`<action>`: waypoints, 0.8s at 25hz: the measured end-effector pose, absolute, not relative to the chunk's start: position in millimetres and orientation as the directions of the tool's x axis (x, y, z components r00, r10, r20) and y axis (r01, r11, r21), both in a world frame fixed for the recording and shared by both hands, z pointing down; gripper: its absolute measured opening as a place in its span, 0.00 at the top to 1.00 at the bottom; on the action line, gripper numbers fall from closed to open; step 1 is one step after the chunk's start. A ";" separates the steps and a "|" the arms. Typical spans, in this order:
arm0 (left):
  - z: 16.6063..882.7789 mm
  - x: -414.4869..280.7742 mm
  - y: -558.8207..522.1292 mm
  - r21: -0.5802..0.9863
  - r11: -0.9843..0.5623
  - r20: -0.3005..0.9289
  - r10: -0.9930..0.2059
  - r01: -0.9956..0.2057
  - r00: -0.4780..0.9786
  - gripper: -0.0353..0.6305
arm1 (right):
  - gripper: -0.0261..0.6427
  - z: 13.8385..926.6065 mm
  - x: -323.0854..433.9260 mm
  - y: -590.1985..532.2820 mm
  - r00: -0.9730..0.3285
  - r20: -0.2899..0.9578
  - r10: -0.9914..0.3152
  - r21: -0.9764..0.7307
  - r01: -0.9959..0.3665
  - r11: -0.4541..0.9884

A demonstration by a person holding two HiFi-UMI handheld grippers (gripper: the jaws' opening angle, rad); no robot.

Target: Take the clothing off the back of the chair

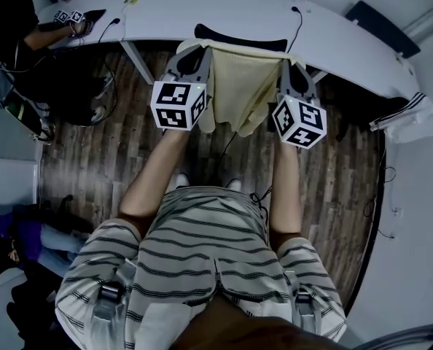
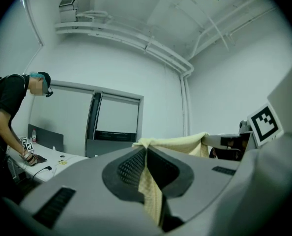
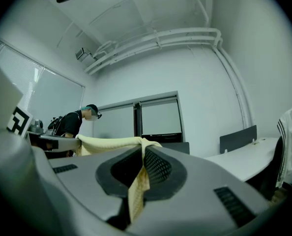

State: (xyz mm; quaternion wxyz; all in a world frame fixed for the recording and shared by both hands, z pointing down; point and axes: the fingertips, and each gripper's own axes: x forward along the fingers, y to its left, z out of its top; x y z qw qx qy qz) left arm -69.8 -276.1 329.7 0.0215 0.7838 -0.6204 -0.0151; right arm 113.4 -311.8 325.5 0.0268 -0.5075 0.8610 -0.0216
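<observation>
A pale yellow garment point(image 1: 240, 86) hangs stretched between my two grippers, in front of the black chair back point(image 1: 240, 34), whose top edge shows just beyond it. My left gripper point(image 1: 189, 55) is shut on the garment's left top corner point(image 2: 147, 178). My right gripper point(image 1: 292, 70) is shut on its right top corner point(image 3: 136, 183). In both gripper views the cloth point(image 2: 178, 144) runs pinched between the pads and spans across to the other gripper point(image 3: 106, 142). The lower part of the garment dangles free above the wooden floor.
A curved white desk point(image 1: 348, 42) runs behind the chair. A person point(image 1: 12, 20) works at its left end, with cables on the desk. White striped clothing point(image 1: 410, 119) lies at the right. My own legs and feet stand just below the garment.
</observation>
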 end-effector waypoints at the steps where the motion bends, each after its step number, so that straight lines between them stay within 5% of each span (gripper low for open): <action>1: 327.7 -69.5 -272.9 0.050 -0.231 -0.003 -0.973 -0.972 0.231 0.90 | 0.92 324.2 113.6 -309.2 -0.482 -0.028 -0.876 -0.063 -0.874 0.483; 20: 321.5 -67.0 -232.6 0.054 -0.232 -0.043 -0.972 -0.971 0.230 0.90 | 0.92 319.5 116.6 -263.6 -0.487 -0.058 -0.871 -0.041 -0.871 0.490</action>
